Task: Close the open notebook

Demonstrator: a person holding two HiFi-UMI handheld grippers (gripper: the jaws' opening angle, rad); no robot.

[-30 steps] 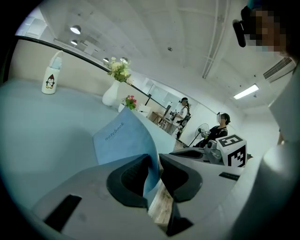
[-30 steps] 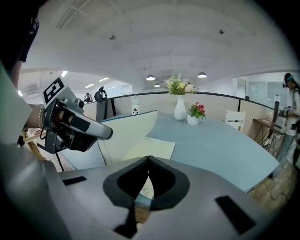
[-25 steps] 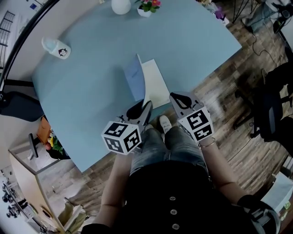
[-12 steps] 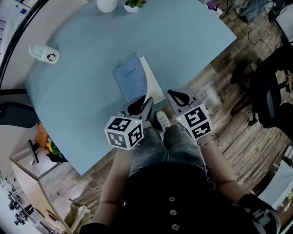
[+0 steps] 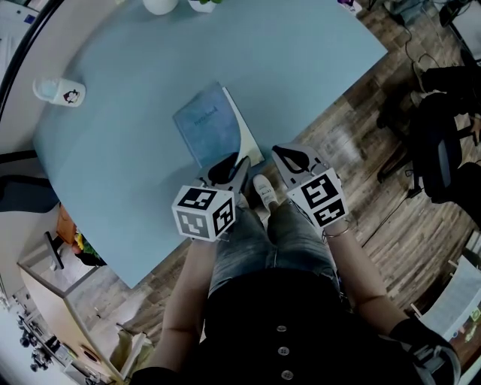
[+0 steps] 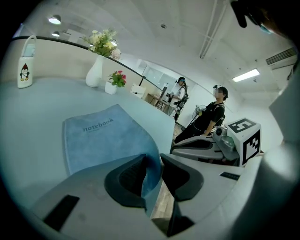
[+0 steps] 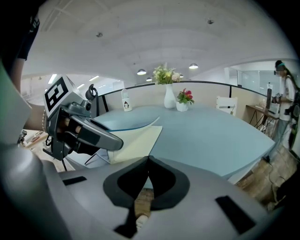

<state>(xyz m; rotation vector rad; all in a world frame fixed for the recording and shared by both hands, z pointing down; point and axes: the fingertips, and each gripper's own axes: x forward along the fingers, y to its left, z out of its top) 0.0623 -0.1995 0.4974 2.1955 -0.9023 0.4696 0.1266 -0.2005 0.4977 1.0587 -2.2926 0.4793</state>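
Note:
The notebook (image 5: 207, 124) lies on the blue-grey table (image 5: 301, 68) near its front edge, blue cover on top and a strip of cream pages (image 5: 244, 135) showing at its right. My left gripper (image 5: 239, 162) is at the cover's near corner. Its jaws have just been opening. That corner (image 6: 151, 171) still sits between the fingers, curled up off the pages, and the gap is wider than the cover. The word "notebook" shows on the cover (image 6: 101, 136). My right gripper (image 5: 279, 154) is shut and empty just right of the notebook, over the table's edge (image 7: 149, 159).
A white penguin cup (image 5: 58, 92) stands at the far left, a white vase (image 5: 159, 4) and a small flower pot (image 5: 203, 4) at the back. My legs and shoes (image 5: 263, 188) are at the table's edge. Black chairs (image 5: 443, 143) stand on the wood floor to the right.
The blue cover has swung from standing upright down to nearly flat over the cream pages. My left gripper has sunk with it; the right gripper shifted slightly.

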